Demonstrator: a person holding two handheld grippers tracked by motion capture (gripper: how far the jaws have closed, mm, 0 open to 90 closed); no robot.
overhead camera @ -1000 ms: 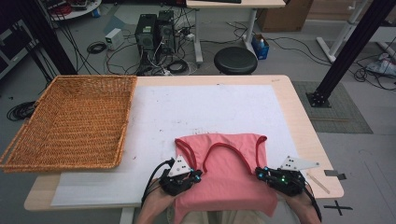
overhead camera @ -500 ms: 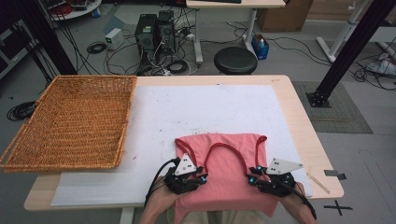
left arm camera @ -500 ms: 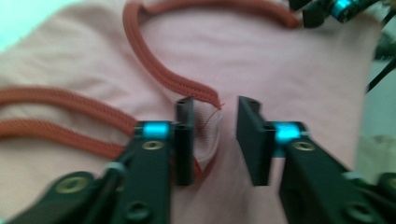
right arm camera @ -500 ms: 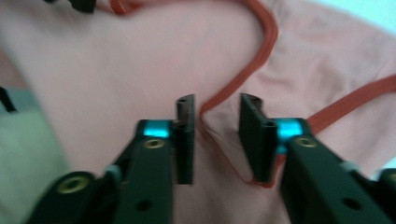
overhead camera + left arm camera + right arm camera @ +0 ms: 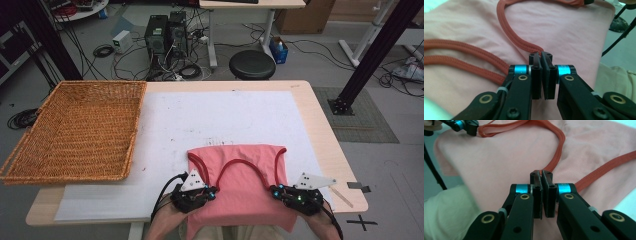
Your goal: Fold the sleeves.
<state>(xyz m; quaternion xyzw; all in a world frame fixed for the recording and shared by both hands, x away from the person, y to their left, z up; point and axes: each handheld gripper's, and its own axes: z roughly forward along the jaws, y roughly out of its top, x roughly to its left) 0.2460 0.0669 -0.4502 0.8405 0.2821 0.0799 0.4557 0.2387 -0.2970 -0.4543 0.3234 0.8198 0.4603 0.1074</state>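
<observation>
Where the table (image 5: 320, 125) runs out toward the person's side, a pink sleeveless top (image 5: 240, 190) lies flat on the white sheet (image 5: 210, 120) that covers most of the tabletop, its hem hanging off the near edge over the person's lap. Its darker red straps (image 5: 240, 164) curve across the upper part of the cloth, toward the middle of the table.

The left gripper (image 5: 196, 194) sits at the top's left side, low down near the table edge. In the left gripper view its jaws have just been closing and now stand pressed together, with the end of a red strap (image 5: 524, 45) running right up to their tips; the pink cloth (image 5: 569, 32) lies under and around them. Whether a fold is truly pinched between the pads I cannot tell for sure, though the strap seems to end in the pinch.

The right gripper (image 5: 295, 196) is at the top's right side, about level with the other one. Its jaws too have just been closing and now meet, tips down on the fabric (image 5: 506, 157) where a red strap (image 5: 559, 147) comes down to them. Farther off in that view, the left gripper (image 5: 465, 125) shows at the cloth's far corner.

A large wicker basket (image 5: 75, 135) rests on the table's left end, well apart from the top. Behind the table stand a round black stool (image 5: 252, 64) and a computer tower (image 5: 156, 33) among loose cables on the floor.
</observation>
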